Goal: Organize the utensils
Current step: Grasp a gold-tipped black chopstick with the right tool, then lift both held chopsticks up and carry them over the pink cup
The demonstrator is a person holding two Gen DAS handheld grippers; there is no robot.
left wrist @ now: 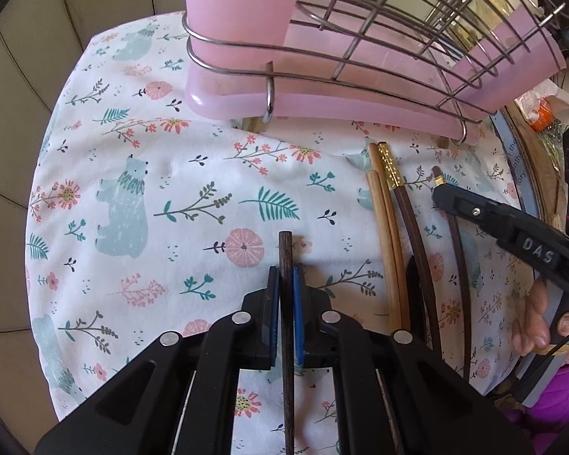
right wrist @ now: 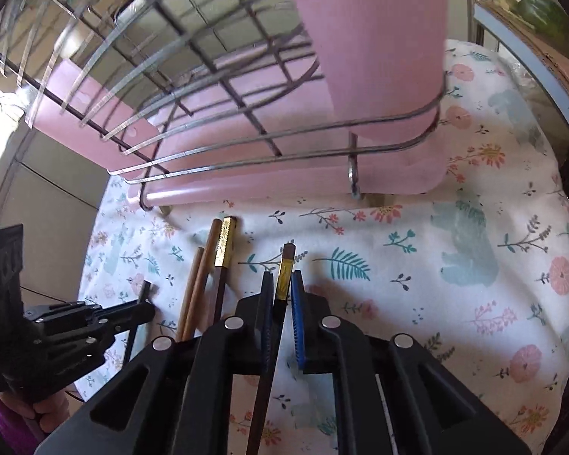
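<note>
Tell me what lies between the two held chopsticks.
In the right wrist view, two light wooden chopsticks and a gold-capped dark one lie on the cloth there.

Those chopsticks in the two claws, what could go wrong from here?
The left claw pinches its plain dark chopstick near one end, so the long free part could swing or slip. The right claw holds a gold-banded chopstick close under the wire rack, which it might snag.

**Around my work area**

I see a white cloth printed with bears, ferns and pink flowers covering the counter. Beige wall tiles sit beyond its edge. To one side I make out something green, too blurred to identify.
</note>
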